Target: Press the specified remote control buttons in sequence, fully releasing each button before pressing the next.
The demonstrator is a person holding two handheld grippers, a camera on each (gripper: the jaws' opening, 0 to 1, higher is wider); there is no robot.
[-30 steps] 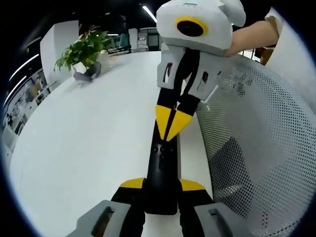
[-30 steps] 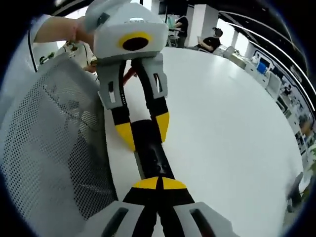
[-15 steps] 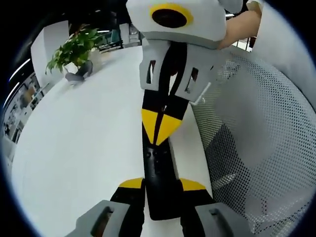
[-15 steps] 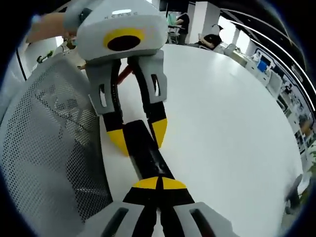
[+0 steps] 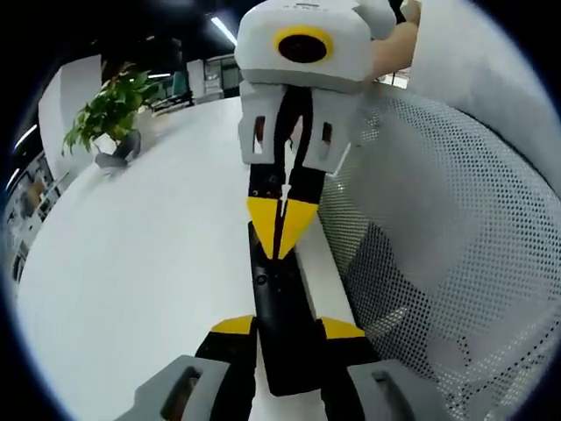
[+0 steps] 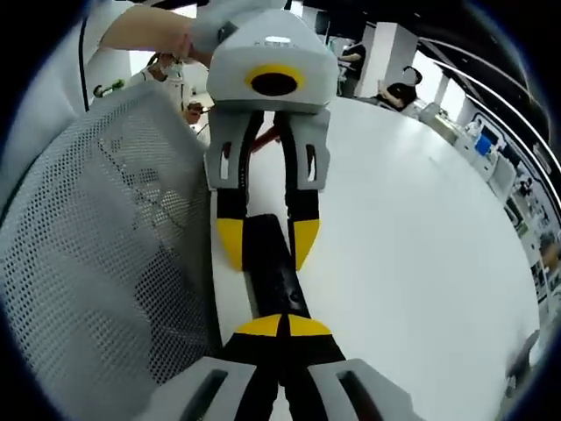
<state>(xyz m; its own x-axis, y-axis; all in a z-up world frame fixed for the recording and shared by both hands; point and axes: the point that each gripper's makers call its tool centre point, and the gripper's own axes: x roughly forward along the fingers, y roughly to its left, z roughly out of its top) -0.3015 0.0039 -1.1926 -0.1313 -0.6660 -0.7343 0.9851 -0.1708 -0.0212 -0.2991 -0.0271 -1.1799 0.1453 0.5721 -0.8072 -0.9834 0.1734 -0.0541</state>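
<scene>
one remote (image 5: 282, 307), two grippers — left gripper (image 5: 286, 326) clamping, right gripper (image 6: 282, 324) pressing

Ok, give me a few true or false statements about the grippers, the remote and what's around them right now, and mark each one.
1. The left gripper holds the black remote between its jaws. True.
2. The right gripper has its yellow tips spread wide apart. False: they are closed together, over the remote's top face.
3. A potted plant stands on the white table. True.
4. A white mesh chair back sits beside the table. True.
5. The remote lies flat on the table, untouched. False: it is gripped by the left gripper.
</scene>
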